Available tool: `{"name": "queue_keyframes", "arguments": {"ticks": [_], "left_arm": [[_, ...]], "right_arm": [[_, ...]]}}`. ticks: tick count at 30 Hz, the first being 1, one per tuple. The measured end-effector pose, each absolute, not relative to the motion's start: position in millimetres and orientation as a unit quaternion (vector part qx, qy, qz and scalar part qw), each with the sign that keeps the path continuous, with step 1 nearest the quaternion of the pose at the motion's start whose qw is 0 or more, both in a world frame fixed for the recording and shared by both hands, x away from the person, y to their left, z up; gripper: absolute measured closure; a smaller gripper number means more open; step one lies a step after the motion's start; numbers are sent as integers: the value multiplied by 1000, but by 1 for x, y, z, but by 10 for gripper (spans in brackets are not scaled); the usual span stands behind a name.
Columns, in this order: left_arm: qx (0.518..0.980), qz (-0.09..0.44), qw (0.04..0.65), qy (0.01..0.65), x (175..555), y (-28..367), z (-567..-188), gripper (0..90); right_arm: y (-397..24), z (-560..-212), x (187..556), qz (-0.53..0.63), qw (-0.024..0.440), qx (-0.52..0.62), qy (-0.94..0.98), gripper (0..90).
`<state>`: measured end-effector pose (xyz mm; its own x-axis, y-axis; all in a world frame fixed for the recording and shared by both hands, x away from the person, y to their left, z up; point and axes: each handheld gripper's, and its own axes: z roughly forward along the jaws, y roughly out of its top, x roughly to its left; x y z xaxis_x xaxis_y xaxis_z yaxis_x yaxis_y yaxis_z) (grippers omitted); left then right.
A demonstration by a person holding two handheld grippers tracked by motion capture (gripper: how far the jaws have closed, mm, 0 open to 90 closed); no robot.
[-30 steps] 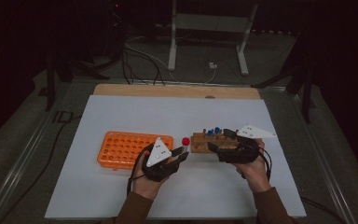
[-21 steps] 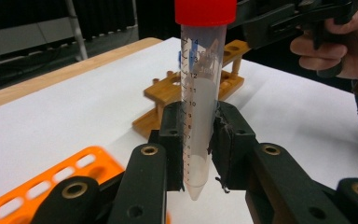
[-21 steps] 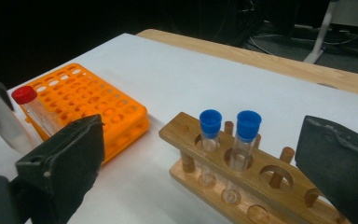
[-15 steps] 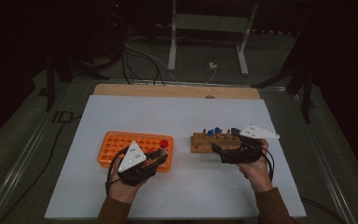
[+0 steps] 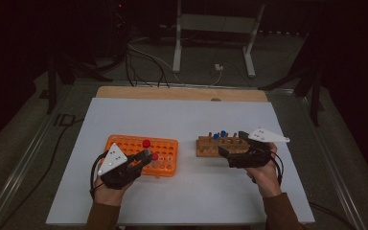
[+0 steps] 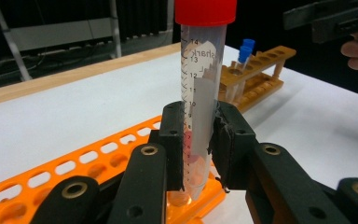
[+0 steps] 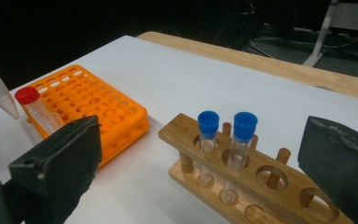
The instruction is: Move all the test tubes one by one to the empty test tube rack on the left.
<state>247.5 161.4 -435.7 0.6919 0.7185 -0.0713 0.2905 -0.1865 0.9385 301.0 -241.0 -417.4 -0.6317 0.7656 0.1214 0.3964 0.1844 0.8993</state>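
My left gripper (image 5: 147,155) (image 6: 198,140) is shut on a clear graduated tube with a red cap (image 5: 146,143) (image 6: 200,70). It holds the tube upright, with the lower end at a hole near the right end of the orange rack (image 5: 124,143) (image 6: 98,154). To the right stands a wooden rack (image 5: 206,146) (image 7: 261,182) with two blue-capped tubes (image 5: 219,135) (image 7: 226,126). My right gripper (image 5: 231,146) (image 7: 200,154) sits at this rack's near right side. Its jaws have just been opening and now stand wide apart, gripping nothing.
Both racks rest on a white sheet (image 5: 182,115) over the table. A bare wooden strip (image 5: 182,93) runs along its far edge. Beyond it are cables (image 5: 143,57) and a metal stand's legs (image 5: 177,48) on the dark floor.
My left hand has carried the red-capped tube leftward from beside the wooden rack to the orange rack. The right hand has stayed at the wooden rack.
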Motion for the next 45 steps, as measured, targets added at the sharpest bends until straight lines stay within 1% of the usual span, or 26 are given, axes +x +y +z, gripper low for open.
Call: {"name": "queue_keyframes", "arguments": {"ticks": [2, 7, 17, 27, 39, 45], "left_arm": [[744, 206, 537, 341, 249, 164, -441, 751], [747, 207, 521, 357, 259, 165, -456, 751], [772, 202, 474, 371, 267, 161, -473, 751], [802, 195, 430, 366, 268, 154, -482, 752], [817, 190, 407, 362, 269, 150, -487, 753], [816, 187, 409, 363, 269, 151, -487, 750]], "right_arm": [[-241, -417, 301, 507, 182, 388, 748, 0], [-239, -417, 301, 507, 181, 385, 750, 0], [-239, -418, 301, 507, 180, 382, 752, 0], [-239, -418, 301, 506, 178, 381, 753, 0], [-242, -420, 304, 504, 177, 385, 752, 0], [-244, -423, 306, 499, 174, 389, 754, 0]]}}
